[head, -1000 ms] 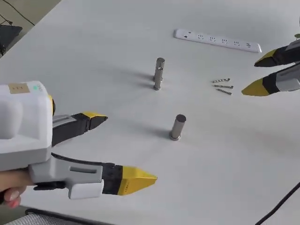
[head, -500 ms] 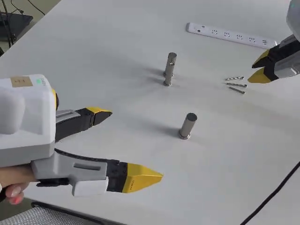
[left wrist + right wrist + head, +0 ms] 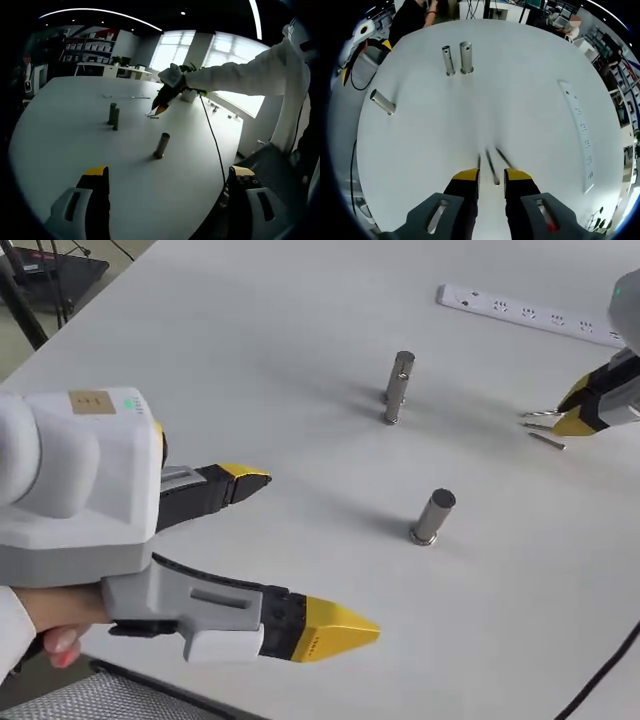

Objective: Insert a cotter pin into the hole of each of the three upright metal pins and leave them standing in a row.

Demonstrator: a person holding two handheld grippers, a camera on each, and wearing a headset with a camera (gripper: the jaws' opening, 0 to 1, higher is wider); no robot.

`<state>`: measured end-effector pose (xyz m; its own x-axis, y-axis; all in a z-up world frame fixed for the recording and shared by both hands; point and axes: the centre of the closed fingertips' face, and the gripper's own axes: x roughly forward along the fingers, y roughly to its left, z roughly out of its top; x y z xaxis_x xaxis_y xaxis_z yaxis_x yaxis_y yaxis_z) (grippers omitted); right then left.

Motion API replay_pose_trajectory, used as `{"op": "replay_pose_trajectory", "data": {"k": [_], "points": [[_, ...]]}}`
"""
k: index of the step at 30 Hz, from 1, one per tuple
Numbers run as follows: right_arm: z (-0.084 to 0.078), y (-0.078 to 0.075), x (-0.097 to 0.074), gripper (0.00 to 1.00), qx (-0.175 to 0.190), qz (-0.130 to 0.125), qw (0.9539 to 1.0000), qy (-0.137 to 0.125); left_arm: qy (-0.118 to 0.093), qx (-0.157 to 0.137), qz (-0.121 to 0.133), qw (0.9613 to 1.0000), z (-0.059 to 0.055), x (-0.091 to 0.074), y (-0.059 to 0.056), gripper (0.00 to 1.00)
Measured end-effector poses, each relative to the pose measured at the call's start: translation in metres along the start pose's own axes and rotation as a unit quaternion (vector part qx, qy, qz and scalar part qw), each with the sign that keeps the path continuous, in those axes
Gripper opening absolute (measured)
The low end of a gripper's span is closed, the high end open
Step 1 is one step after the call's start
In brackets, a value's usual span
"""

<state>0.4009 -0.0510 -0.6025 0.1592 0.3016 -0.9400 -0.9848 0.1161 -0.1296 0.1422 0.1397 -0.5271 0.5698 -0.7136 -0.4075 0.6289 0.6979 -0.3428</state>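
Note:
Three steel pins stand upright on the white table (image 3: 250, 350). Two are close together (image 3: 398, 387) (image 3: 457, 58) and the third stands apart (image 3: 433, 517) (image 3: 382, 101) (image 3: 161, 145). Three small cotter pins (image 3: 541, 426) (image 3: 492, 166) lie loose at the right. My right gripper (image 3: 583, 407) (image 3: 492, 176) is down at them, its jaws a narrow gap apart. The middle cotter pin runs into that gap, and nothing is clamped. My left gripper (image 3: 310, 552) (image 3: 169, 172) hovers wide open and empty over the near left of the table.
A white power strip (image 3: 530, 312) (image 3: 580, 135) lies along the far edge, beyond the cotter pins. A black cable (image 3: 600, 680) crosses the near right corner. Another person (image 3: 415, 15) stands past the table's far side. Bare tabletop lies between the two grippers.
My right gripper has come down and in from the right onto the cotter pins, and its jaws have narrowed. The left gripper stays wide open. The head camera has shifted.

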Motion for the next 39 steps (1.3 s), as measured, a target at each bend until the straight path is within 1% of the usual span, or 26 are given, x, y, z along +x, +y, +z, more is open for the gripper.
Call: {"op": "replay_pose_trajectory", "data": {"k": [1,3,4,5,8,9,10,12,13,16,17,19,25,26,27,28,29,30,32,35,38,39], "points": [[-0.004,-0.006,0.005,0.14,-0.005,0.003,0.9999,0.009,0.002,0.001,0.0,1.0,0.0,0.0,0.0,0.99],[-0.01,-0.006,0.006,0.14,-0.012,0.006,0.9996,0.025,0.013,0.008,0.001,0.9999,-0.004,0.001,-0.001,0.99],[-0.011,-0.005,0.006,0.13,-0.012,0.007,0.9995,0.028,0.014,0.009,0.0,0.9999,-0.005,0.001,-0.002,0.99],[-0.012,-0.008,0.01,0.12,-0.009,0.008,0.9996,0.027,0.014,0.007,0.003,0.9999,-0.006,0.001,-0.001,0.99],[-0.012,-0.014,0.013,0.11,-0.003,0.011,0.9996,0.024,0.015,-0.001,0.012,0.9998,-0.008,0.0,0.002,0.99],[-0.011,-0.009,0.012,0.11,-0.006,0.011,0.9996,0.025,0.013,-0.001,0.014,0.9998,-0.007,-0.001,0.002,0.99],[-0.012,-0.008,0.012,0.11,-0.009,0.012,0.9995,0.027,0.01,0.0,0.018,0.9998,-0.006,-0.001,0.004,0.99],[-0.008,-0.004,0.012,0.1,-0.01,0.02,0.9995,0.021,0.005,-0.001,0.019,0.9998,-0.004,-0.001,0.005,0.99],[-0.006,0.0,0.01,0.09,-0.012,0.025,0.9994,0.022,0.003,-0.003,0.019,0.9998,-0.003,-0.001,0.005,0.99],[-0.006,0.007,0.009,0.03,-0.015,0.04,0.9986,0.029,0.002,-0.007,0.017,0.9998,-0.001,-0.001,0.005,0.99],[-0.005,0.009,0.01,0.02,-0.015,0.041,0.9986,0.03,0.002,-0.005,0.017,0.9998,-0.001,0.0,0.005,0.99],[-0.005,0.009,0.009,0.02,-0.017,0.04,0.9984,0.035,0.002,-0.006,0.016,0.9999,-0.001,0.0,0.005,0.99],[-0.005,0.013,0.007,0.02,-0.004,0.041,0.9982,0.044,0.002,-0.008,0.011,0.9999,-0.001,0.002,0.002,0.99],[-0.005,0.014,0.006,0.01,-0.006,0.041,0.9981,0.045,0.002,-0.009,0.01,0.9999,-0.001,0.002,0.002,0.99],[-0.005,0.015,0.006,0.0,-0.016,0.04,0.998,0.047,0.002,-0.011,0.009,0.9999,-0.002,0.002,0.002,0.99],[-0.006,0.013,0.005,0.0,-0.022,0.028,0.9981,0.051,0.004,-0.013,0.007,0.9999,-0.003,0.002,0.001,0.99],[-0.005,0.016,0.006,0.0,-0.02,0.033,0.998,0.051,0.006,-0.011,0.006,0.9999,-0.004,0.003,0.0,0.99],[-0.005,0.017,0.005,0.0,-0.019,0.032,0.9979,0.053,0.007,-0.005,0.005,0.9999,-0.005,0.003,0.0,0.99],[-0.005,0.02,0.003,0.0,-0.026,0.029,0.9977,0.055,0.01,-0.005,0.002,0.9999,-0.006,0.004,-0.002,0.99],[-0.004,0.024,0.001,0.0,-0.026,0.022,0.9979,0.055,0.01,-0.006,-0.002,0.9999,-0.006,0.004,-0.005,0.99],[-0.004,0.029,-0.002,0.0,-0.015,0.013,0.9987,0.047,0.011,-0.004,-0.003,0.9999,-0.006,0.005,-0.006,0.99],[-0.005,0.022,0.0,0.0,-0.012,0.012,0.9988,0.046,0.011,-0.004,-0.004,0.9999,-0.005,0.005,-0.007,0.99]]}}
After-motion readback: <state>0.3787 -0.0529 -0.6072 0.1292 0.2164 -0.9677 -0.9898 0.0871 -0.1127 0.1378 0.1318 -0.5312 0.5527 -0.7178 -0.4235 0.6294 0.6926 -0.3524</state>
